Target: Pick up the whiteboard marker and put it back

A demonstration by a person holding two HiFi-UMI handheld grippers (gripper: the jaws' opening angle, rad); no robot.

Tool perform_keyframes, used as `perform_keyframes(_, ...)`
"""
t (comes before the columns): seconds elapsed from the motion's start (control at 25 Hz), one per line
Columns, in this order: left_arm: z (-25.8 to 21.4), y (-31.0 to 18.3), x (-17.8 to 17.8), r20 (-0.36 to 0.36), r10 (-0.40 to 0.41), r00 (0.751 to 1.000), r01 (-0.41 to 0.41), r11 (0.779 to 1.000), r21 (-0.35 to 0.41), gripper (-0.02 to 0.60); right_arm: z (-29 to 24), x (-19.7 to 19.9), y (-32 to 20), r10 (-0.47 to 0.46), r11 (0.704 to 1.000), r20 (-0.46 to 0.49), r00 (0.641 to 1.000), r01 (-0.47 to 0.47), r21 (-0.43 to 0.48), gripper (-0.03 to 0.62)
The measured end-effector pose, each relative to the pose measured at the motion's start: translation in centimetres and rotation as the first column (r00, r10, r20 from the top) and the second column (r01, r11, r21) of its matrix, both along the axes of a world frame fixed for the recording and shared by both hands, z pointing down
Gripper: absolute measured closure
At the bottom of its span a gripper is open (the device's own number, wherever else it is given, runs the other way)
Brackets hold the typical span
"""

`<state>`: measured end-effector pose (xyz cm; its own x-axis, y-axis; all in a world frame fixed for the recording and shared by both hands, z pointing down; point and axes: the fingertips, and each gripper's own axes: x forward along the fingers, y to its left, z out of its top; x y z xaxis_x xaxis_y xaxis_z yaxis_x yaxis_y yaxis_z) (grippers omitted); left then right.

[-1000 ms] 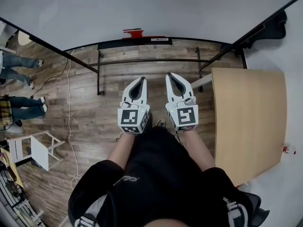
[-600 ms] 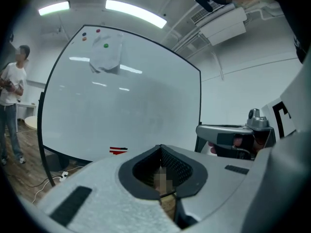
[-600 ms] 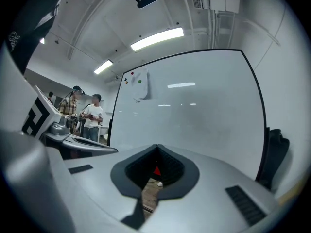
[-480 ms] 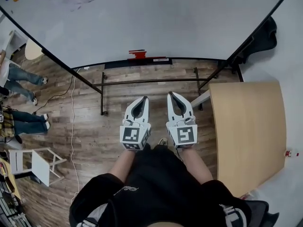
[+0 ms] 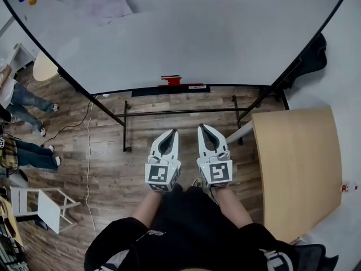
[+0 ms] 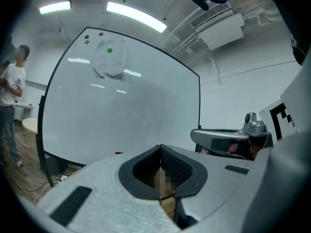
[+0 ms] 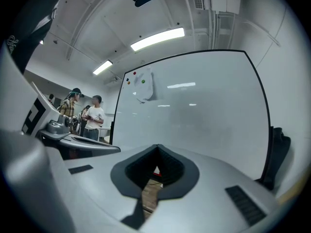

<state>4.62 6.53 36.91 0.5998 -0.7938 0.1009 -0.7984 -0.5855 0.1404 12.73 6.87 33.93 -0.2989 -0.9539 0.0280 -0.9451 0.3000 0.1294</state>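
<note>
A red object, seemingly the whiteboard marker [image 5: 171,81], lies on the black tray [image 5: 194,87] at the foot of the big whiteboard [image 5: 197,33]. It shows too small to make out details. It shows as a red speck in the left gripper view [image 6: 119,153] and through the jaw opening in the right gripper view [image 7: 156,173]. My left gripper [image 5: 174,132] and right gripper [image 5: 201,127] are held side by side in front of the person's body, well short of the board. Both point at it and both are shut and hold nothing.
A light wooden table [image 5: 296,162] stands at the right, a dark bag or chair [image 5: 315,47] beyond it. The board's black frame legs [image 5: 124,130] cross the wooden floor. People [image 5: 22,97] stand at the left, near a white stool [image 5: 42,199] and a cable [image 5: 88,151].
Both grippers have moved together toward the whiteboard and risen a little. Far more of the board now fills the top of the head view. Both stayed shut.
</note>
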Motion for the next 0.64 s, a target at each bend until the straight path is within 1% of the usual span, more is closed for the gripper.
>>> perform_keyframes(0.08, 0.3, -0.1, -0.4, 0.001, -0.001, 1.000, 0.001, 1.000, -0.005, 0.577, 0.2, -0.4, 0.0, -0.005, 1.000, -0.004, 1.000, 0.005, 0.002, 0.594)
perform_keyframes(0.32, 0.2, -1.1, -0.2, -0.005, 0.002, 1.000, -0.002, 1.000, -0.002, 0.577, 0.7, 0.3, -0.7, 0.027, 0.999, 0.006, 1.000, -0.026, -0.046, 0.594)
perform_keyframes(0.44, 0.6, -1.2, -0.1, -0.003, 0.014, 1.000, -0.014, 1.000, -0.009, 0.577, 0.4, 0.3, -1.0, 0.033, 0.998, 0.002, 0.999, -0.032, -0.046, 0.594)
perform_keyframes(0.64, 0.9, -1.6, -0.4, -0.015, -0.001, 1.000, 0.001, 1.000, 0.000, 0.577, 0.8, 0.1, -1.3, 0.025, 0.998, -0.002, 1.000, -0.025, -0.049, 0.594)
